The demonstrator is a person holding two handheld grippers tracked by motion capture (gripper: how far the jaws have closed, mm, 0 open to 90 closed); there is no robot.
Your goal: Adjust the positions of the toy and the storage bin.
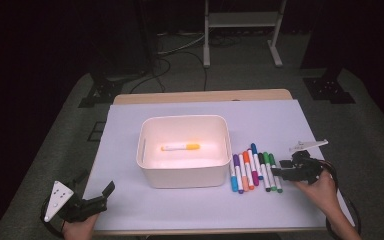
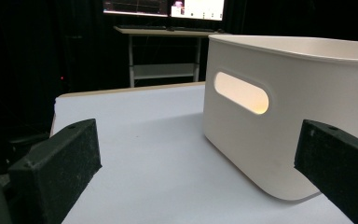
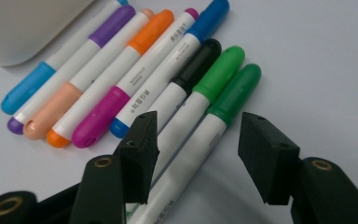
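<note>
A white bin (image 1: 185,176) stands mid-table with one yellow-and-orange marker (image 1: 180,147) lying inside. Right of the bin lies a row of several coloured markers (image 1: 255,172). My right gripper (image 1: 276,173) is low at the row's right end. In the right gripper view its jaws (image 3: 200,130) stand open astride the light green marker (image 3: 214,77) and the dark green marker (image 3: 235,93), with a gap left at the right pad. My left gripper (image 1: 104,196) rests near the front left corner, open and empty, facing the bin's handle slot (image 2: 241,92).
A pale lilac mat (image 1: 280,120) covers the table, whose wooden back edge (image 1: 202,96) shows behind it. A metal stand (image 1: 242,30) and cables lie on the floor beyond. Bare mat stretches left of and behind the bin.
</note>
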